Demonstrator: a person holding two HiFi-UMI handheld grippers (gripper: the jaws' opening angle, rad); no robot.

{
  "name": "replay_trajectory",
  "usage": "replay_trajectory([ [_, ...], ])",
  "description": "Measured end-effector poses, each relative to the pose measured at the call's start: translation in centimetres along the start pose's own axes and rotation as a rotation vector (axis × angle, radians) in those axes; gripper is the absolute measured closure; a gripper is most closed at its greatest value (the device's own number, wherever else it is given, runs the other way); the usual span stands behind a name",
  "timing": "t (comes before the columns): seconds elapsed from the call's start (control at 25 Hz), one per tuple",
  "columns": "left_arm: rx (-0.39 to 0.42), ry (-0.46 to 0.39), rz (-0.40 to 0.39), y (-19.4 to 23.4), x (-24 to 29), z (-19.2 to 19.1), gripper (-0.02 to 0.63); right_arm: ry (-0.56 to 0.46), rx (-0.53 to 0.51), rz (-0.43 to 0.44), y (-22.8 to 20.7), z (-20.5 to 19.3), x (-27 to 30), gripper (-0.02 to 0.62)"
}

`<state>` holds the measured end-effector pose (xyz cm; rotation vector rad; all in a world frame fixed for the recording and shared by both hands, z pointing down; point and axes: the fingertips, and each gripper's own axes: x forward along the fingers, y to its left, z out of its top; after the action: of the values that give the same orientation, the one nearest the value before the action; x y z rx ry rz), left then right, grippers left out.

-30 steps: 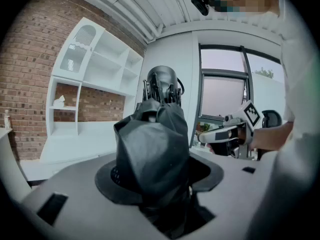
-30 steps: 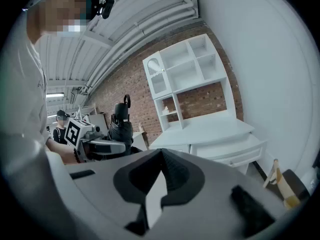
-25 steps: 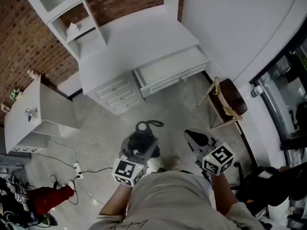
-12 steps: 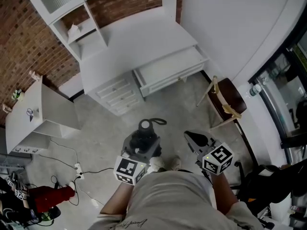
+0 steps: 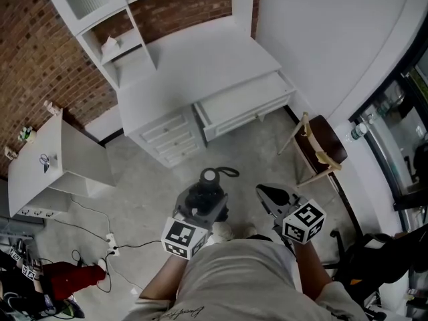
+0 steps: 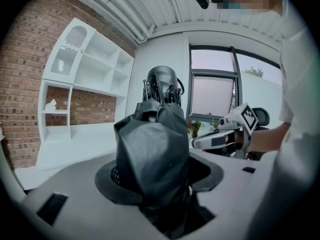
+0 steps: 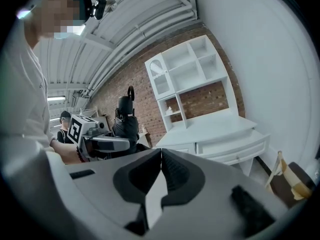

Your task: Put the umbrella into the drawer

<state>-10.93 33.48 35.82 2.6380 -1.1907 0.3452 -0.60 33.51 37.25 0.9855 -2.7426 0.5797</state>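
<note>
Across the bare floor [image 5: 227,149] the white desk [image 5: 194,65] sits a touch lower and further right in the head view than a second ago. The person looks to be closing in, so this reads as the carry, not yet the placing.

The drawer [image 5: 244,102] stands pulled out at the desk's right front and looks bare inside, still well apart from the load. Open floor runs straight to it.

The edges to mind are the brown-seated chair [image 5: 321,146] off to the drawer's right, the small drawer stack [image 5: 167,132] just to its left, and the drawer's own front lip.

The folded black umbrella [image 5: 206,194] rides upright, handle and strap loop on top, so it will likely need tipping over to lie flat inside. The left gripper [image 5: 198,211] is clamped round its lower body. The right gripper [image 5: 266,194] travels alongside with its jaws pressed together on nothing — free to steady things.
</note>
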Motion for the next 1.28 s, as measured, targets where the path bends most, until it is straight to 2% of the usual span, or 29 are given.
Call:
replay_trajectory([
  [0.36,-0.005,-0.004,-0.012,2.0,-1.3,0.2,0.345,-0.003,-0.004,-0.011,1.0,0.6,1.8,0.568],
  [0.76,-0.013,-0.013,-0.02,3.9,-0.2,0.3,0.345,-0.002,-0.001,-0.029,-0.3,0.8,3.2,0.568],
  [1.0,-0.01,-0.023,-0.014,5.9,1.8,1.0,0.345,-0.01,-0.004,-0.018,-2.3,1.8,5.4,0.568],
  [1.28,-0.015,-0.032,-0.007,9.3,6.0,2.8,0.345,-0.005,-0.01,-0.012,-6.6,3.9,8.4,0.568],
])
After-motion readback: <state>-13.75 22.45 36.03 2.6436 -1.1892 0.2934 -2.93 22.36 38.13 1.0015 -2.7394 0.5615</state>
